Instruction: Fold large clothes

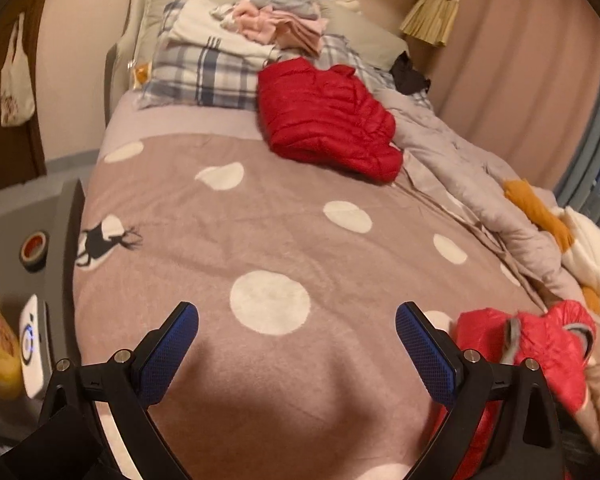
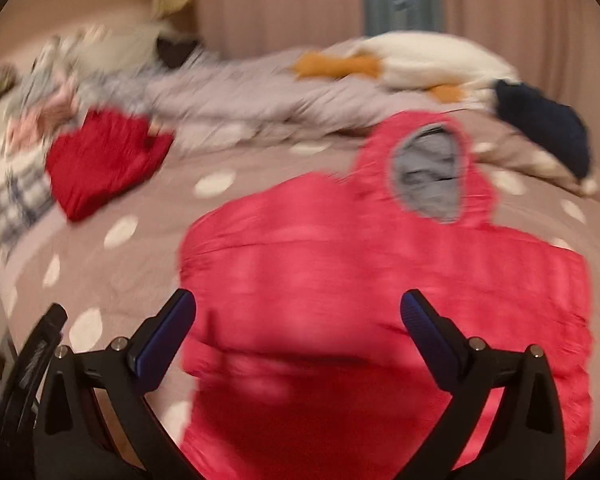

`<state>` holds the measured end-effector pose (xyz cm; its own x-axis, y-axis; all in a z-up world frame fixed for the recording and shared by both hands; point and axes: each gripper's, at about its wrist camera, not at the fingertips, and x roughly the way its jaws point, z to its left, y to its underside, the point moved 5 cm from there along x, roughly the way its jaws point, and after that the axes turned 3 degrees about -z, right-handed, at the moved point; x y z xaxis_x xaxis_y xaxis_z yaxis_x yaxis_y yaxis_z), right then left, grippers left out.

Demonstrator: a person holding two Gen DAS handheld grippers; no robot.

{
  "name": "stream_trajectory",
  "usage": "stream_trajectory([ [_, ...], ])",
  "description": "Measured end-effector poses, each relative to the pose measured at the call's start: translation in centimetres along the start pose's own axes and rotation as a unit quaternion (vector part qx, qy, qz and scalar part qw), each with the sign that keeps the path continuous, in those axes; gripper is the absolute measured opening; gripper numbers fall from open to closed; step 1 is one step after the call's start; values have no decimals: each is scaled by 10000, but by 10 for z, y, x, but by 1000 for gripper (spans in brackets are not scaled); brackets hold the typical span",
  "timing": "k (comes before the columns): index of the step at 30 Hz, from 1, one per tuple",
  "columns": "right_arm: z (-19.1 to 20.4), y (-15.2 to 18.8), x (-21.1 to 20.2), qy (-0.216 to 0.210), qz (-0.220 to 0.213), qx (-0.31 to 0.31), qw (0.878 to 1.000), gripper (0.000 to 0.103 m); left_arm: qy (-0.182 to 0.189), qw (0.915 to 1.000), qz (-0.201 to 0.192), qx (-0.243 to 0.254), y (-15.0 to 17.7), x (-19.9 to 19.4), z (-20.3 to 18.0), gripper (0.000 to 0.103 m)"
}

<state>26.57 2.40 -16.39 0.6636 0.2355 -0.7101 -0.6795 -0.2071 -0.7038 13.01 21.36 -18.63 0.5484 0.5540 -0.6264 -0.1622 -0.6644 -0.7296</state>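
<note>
We see the left hand-held gripper (image 1: 297,330) with jaws apart, empty, over the mauve white-dotted bed blanket (image 1: 284,220). The right hand-held gripper (image 2: 298,318) is also spread wide, nothing between its jaws, above the pink hooded puffer jacket (image 2: 340,280) lying flat near us. A folded red quilted jacket (image 1: 328,120) sits far, beside the plaid pillow (image 1: 200,76).

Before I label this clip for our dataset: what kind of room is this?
Most likely a bedroom in a home. A bed with a polka-dot blanket fills the view, plaid pillows lie at its head, and curtains hang beside it. Jackets and folded clothes lie on the bed.
</note>
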Motion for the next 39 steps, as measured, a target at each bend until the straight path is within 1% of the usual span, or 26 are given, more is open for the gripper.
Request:
stream_trajectory([
  [1, 4, 3, 13, 205, 70, -68, 9997, 103, 6, 10000, 72, 16, 0, 2, 0, 98],
  [3, 7, 8, 35, 549, 55, -134, 9984, 102, 9, 9999, 152, 12, 2, 6, 0, 98],
  [4, 3, 11, 42, 634, 58, -5, 9980, 94, 11, 9998, 177, 0, 2, 8, 0, 98],
  [5, -7, 13, 44, 621, 23, 308, 9976, 81, 28, 9998, 214, -9, 1, 9, -1, 98],
  [6, -11, 13, 43, 656, 12, 443, 9969, 72, 85, 9997, 228, -19, 1, 10, -1, 98],
  [7, -18, 11, 41, 764, -18, 524, 9957, 49, 108, 9997, 235, -18, 1, 11, -2, 98],
  [8, -26, 7, 37, 910, -63, 527, 9944, 32, 92, 9996, 262, -11, 1, 12, -1, 98],
  [9, -35, 2, 29, 982, -147, 580, 9934, 27, 79, 9995, 311, -13, 1, 12, -1, 98],
  [10, -43, -1, 22, 949, -226, 679, 9929, 21, 99, 9994, 341, -35, 2, 12, -1, 98],
  [11, -56, -6, 11, 914, -319, 845, 9917, 20, 119, 9992, 376, -72, 3, 13, 0, 98],
  [14, -98, -13, -21, 771, -580, 1362, 9860, 20, 226, 9985, 480, -130, 6, 12, -3, 98],
  [16, -127, -10, -41, 702, -731, 1664, 9808, 20, 325, 9981, 521, -48, 9, 11, -9, 98],
  [17, -149, -7, -54, 760, -801, 1817, 9771, 20, 402, 9977, 552, 19, 10, 10, -14, 98],
  [18, -160, -4, -59, 807, -818, 1892, 9752, 20, 479, 9972, 569, 93, 12, 9, -19, 98],
  [19, -182, 2, -68, 872, -834, 2062, 9710, 21, 499, 9970, 568, 141, 15, 7, -23, 98],
  [21, -209, 14, -76, 991, -846, 2356, 9631, 23, 520, 9969, 546, 217, 20, 3, -29, 98],
  [23, -244, 32, -80, 1185, -733, 2701, 9527, 32, 578, 9963, 554, 323, 25, 0, -35, 98],
  [25, -272, 51, -84, 1626, -621, 2980, 9386, 31, 602, 9953, 591, 481, 31, -2, -42, 98],
  [26, -288, 63, -87, 1987, -537, 3061, 9295, 31, 618, 9948, 589, 551, 33, -2, -45, 98],
  [28, -310, 80, -89, 2220, -402, 3158, 9216, 33, 629, 9943, 577, 644, 36, -3, -51, 98],
  [30, -324, 90, -92, 2183, -322, 3275, 9187, 38, 768, 9935, 540, 647, 36, -8, -57, 98],
  [32, -328, 95, -93, 2087, -260, 3256, 9218, 51, 940, 9924, 473, 632, 34, -13, -63, 98],
  [33, -328, 92, -93, 2083, -281, 3215, 9233, 53, 1013, 9919, 431, 640, 33, -16, -66, 98],
  [35, -322, 86, -98, 2111, -396, 3047, 9279, 55, 1112, 9908, 326, 694, 32, -23, -72, 98],
  [37, -314, 74, -103, 2004, -602, 2842, 9357, 58, 1215, 9890, 182, 820, 31, -30, -80, 98],
  [39, -298, 62, -109, 1739, -841, 2689, 9436, 64, 1356, 9847, 41, 1093, 32, -36, -91, 98],
])
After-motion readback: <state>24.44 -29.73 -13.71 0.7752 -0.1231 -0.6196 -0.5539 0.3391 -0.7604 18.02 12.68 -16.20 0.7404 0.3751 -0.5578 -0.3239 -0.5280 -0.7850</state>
